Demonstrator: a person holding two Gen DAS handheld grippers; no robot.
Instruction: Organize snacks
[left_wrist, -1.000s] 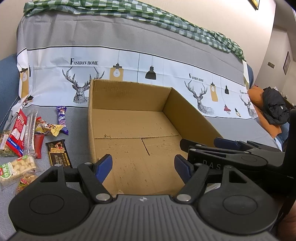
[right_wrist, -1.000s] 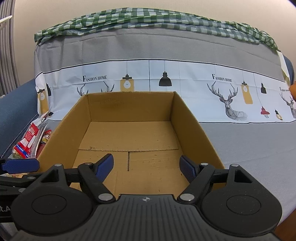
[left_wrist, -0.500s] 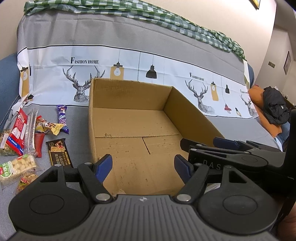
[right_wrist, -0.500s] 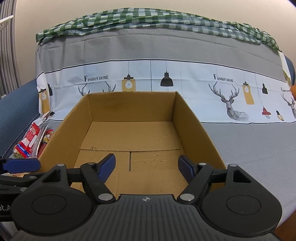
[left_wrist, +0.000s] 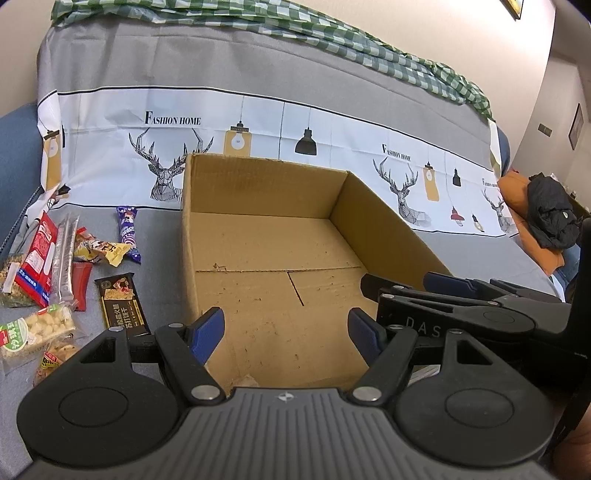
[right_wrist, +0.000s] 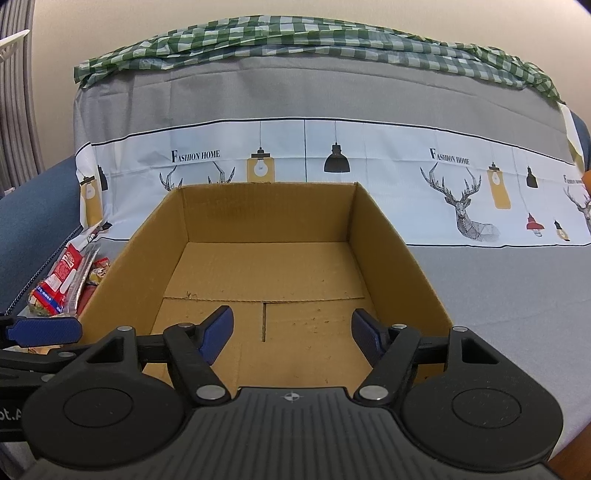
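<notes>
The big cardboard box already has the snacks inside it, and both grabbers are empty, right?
Not quite. The cardboard box is empty; the left wrist view shows its bare floor. The snacks lie outside it, on the grey cloth to its left. The rest is right: the left gripper holds nothing, and the right gripper, its jaws closing, has nothing between them.

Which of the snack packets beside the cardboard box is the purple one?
The purple wrapped bar, lying farthest back, just left of the cardboard box; the other packets are red, yellow, black or clear.

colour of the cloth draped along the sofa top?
Green and white check cloth, clearest in the right wrist view.
</notes>
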